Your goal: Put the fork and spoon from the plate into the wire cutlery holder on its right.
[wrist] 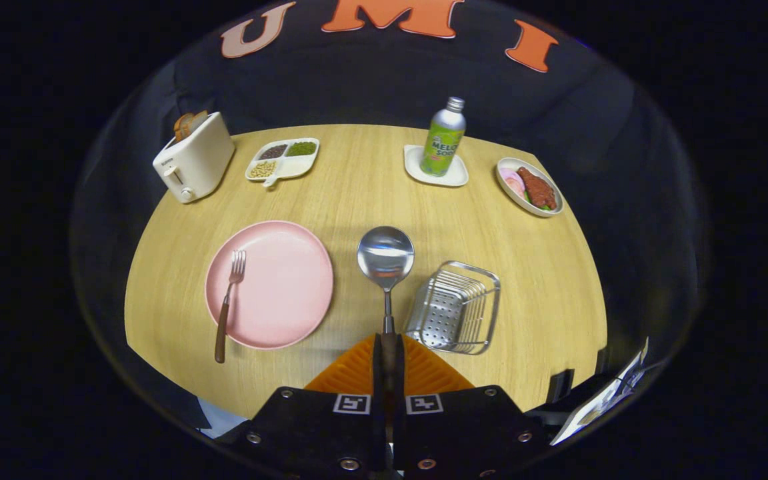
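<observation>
My gripper is shut on the spoon by its dark handle; the shiny bowl sticks out ahead of the fingers, held above the table between the plate and the holder. The pink plate lies ahead to the left. On its left rim rests the fork, tines pointing away and its brown handle hanging over the near edge. The wire cutlery holder stands just ahead to the right of the fingers, with a perforated metal floor and nothing in it.
On the wooden table a cream toaster with bread stands far left, beside it a divided dish of beans. A green bottle on a white coaster and a bowl of food sit far right.
</observation>
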The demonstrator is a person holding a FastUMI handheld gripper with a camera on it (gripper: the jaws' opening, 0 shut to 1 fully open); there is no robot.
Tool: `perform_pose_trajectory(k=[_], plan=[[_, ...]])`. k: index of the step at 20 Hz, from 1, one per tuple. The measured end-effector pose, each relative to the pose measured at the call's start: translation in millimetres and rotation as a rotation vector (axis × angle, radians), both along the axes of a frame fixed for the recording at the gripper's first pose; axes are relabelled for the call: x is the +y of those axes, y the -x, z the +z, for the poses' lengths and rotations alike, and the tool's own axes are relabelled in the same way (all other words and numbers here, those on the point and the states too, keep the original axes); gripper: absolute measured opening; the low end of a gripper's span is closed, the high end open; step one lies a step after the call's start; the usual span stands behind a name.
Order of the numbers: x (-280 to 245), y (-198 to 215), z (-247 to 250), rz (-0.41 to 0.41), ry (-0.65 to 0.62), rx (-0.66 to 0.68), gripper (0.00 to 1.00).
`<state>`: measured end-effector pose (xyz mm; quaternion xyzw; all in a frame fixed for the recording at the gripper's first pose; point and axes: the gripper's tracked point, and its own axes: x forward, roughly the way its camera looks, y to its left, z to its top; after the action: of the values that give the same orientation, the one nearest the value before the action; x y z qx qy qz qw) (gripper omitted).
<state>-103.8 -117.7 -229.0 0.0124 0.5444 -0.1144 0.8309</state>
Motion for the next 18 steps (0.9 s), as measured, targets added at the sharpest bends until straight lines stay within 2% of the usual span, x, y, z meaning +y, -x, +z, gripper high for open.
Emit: perform_pose_trajectory(k=[8, 15, 18], plan=[[-42.2, 29.8, -7.0, -0.074, -0.005, 0.108, 0.05], [-54.4, 36.0, -18.9, -0.095, -0.02, 0.17, 0.05], [-61.2, 33.4, -23.6, -0.086, 0.011, 0.174, 0.06]])
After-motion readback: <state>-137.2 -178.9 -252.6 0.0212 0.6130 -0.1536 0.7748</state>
